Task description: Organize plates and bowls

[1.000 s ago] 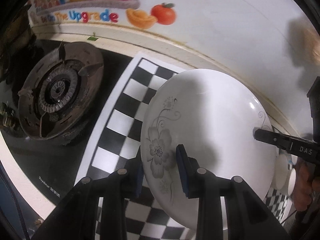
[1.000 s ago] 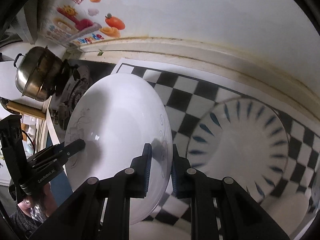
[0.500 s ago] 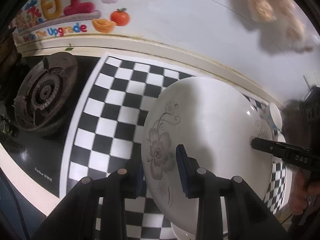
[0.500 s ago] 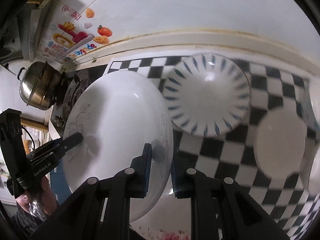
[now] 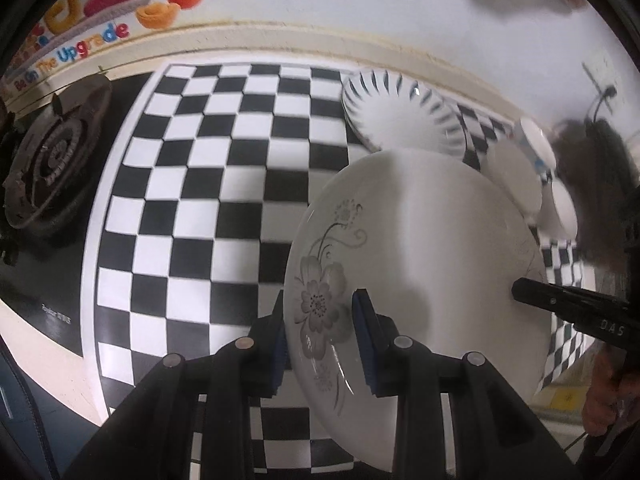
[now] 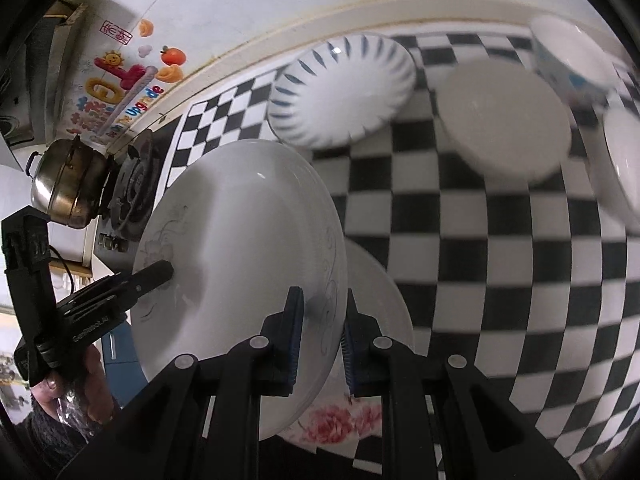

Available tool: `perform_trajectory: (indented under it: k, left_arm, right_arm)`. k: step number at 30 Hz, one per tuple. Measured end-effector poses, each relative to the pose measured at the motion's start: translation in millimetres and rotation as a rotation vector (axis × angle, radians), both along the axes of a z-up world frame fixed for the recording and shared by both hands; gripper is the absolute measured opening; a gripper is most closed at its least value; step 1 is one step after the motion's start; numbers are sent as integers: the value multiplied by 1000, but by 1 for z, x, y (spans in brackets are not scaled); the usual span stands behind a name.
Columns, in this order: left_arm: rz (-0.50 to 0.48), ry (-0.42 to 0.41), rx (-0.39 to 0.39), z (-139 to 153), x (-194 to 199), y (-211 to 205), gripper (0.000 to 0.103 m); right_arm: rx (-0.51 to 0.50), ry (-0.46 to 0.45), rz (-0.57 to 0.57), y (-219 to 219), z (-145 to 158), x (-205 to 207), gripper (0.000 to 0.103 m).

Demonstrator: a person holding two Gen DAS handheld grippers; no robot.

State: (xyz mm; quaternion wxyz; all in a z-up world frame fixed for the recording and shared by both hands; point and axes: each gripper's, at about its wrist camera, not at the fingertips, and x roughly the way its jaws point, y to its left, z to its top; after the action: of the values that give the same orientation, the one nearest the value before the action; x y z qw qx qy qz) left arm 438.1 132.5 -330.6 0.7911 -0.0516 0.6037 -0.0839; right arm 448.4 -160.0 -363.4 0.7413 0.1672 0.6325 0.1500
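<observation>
Both grippers hold one large white plate with a grey flower print [image 5: 420,248], lifted above the checkered mat. My left gripper [image 5: 320,320] is shut on its flowered rim. My right gripper [image 6: 322,328] is shut on the opposite rim of the same plate [image 6: 240,248], and its finger shows in the left wrist view [image 5: 568,304]. A white plate with blue stripes [image 6: 340,92] lies at the back of the mat. A plate with a pink flower [image 6: 372,392] lies under the held plate. A plain white plate [image 6: 504,120] and bowls [image 6: 568,56] sit to the right.
The black-and-white checkered mat [image 5: 224,168] covers the counter. A gas burner [image 5: 48,160] sits to the left, with a steel pot [image 6: 68,184] beyond it. The wall with fruit stickers [image 5: 152,4] runs along the back.
Both grippers carried the flower-print plate to the right and back from the burner side, over the mat. The blue-striped plate, plain plate and bowls came into view.
</observation>
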Motion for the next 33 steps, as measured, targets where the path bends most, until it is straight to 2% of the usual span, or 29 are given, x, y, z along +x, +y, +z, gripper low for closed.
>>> perform_trajectory:
  k: [10, 15, 22, 33]
  left_arm:
    - [-84, 68, 40, -32, -9, -19, 27]
    - [-109, 87, 63, -41, -13, -25, 27]
    - [-147, 100, 113, -52, -16, -36, 27]
    - [-172, 120, 149, -57, -19, -45, 27]
  right_arm:
    - [-10, 58, -60, -12, -37, -36, 20]
    - [-51, 75, -58, -12, -48, -44, 19]
    - [-83, 84, -79, -14, -54, -46, 19]
    - [-104, 127, -96, -11, -52, -45, 22]
